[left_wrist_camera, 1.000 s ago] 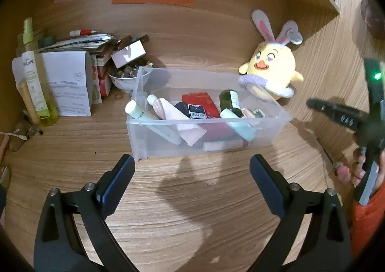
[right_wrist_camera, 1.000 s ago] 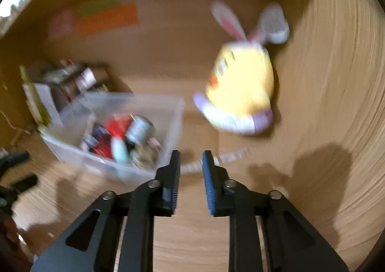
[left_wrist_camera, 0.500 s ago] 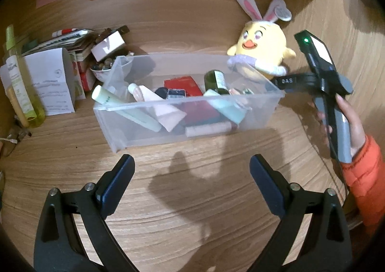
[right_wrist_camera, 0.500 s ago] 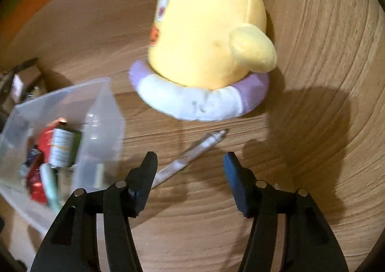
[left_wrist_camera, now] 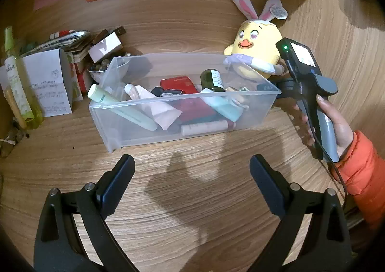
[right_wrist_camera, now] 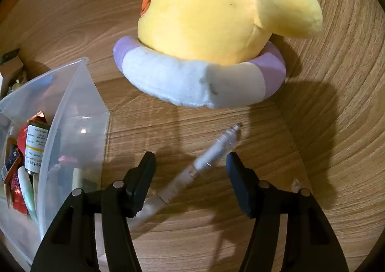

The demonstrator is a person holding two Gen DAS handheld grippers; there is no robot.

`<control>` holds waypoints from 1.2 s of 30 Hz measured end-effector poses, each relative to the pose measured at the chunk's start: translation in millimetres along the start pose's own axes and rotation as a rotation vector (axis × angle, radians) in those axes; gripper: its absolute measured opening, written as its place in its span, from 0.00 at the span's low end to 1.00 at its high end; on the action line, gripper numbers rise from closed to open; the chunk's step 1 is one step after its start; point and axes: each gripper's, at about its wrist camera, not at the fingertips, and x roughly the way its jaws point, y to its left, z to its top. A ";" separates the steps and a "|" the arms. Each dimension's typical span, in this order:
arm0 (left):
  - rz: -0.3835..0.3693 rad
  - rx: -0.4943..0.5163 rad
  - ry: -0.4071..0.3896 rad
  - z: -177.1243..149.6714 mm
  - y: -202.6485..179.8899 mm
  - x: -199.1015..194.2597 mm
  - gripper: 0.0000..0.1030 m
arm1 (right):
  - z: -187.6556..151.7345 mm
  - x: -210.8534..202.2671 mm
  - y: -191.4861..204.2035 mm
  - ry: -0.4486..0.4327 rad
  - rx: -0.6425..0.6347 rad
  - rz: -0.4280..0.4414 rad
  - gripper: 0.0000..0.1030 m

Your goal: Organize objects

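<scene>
clear plastic is what i'm after: a slim transparent pen (right_wrist_camera: 211, 158) lying slantwise on the wooden shelf floor (right_wrist_camera: 192, 236), centre-lower part of the right wrist view, tip pointing up-right toward the plush chick (right_wrist_camera: 209, 19) and its lilac-and-white ring. it sits just right of the translucent bin (right_wrist_camera: 79, 108), apart from the bin wall and apart from the plush.

my right gripper (right_wrist_camera: 191, 163) has just been opening, and its jaws now stand apart with the pen's middle between them, neither pad pressing on it. i read this as the last moment before a pinch.

the pen looks light, stiff and smooth, so i expect it to roll or skate if one pad arrives first. i'd take it near the white band at mid-barrel, across its width, with the jaws squared to the barrel's slant. the thin tip end looks a poor place to hold.

my left gripper (left_wrist_camera: 192, 171) hangs wide open over bare wood in the lower half of its view, holding nothing. the bin (left_wrist_camera: 182, 101), already filled with tubes and a dark bottle (left_wrist_camera: 213, 78), is in the middle there, and the person's hand (left_wrist_camera: 336, 125) in an orange sleeve carries the right tool at the right edge.
</scene>
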 end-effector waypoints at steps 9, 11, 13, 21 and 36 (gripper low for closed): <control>0.004 -0.010 -0.016 -1.1 1.2 -3.3 0.95 | -58.6 -39.9 -9.9 -0.013 -0.068 0.060 0.18; 0.007 -0.009 -0.019 -1.3 1.0 -3.9 0.95 | -78.6 -52.7 -12.7 -0.017 -0.077 0.083 0.13; 0.009 -0.009 -0.019 -1.6 1.3 -3.9 0.95 | -97.4 -64.9 -14.2 -0.019 -0.087 0.114 0.10; 0.023 -0.004 0.000 -2.3 -2.2 -1.7 0.95 | -133.3 -95.9 -5.7 -0.099 -0.149 0.166 0.10; 0.060 -0.030 -0.070 12.5 0.9 -16.7 0.95 | -58.2 -166.3 71.5 -0.387 -0.287 0.299 0.10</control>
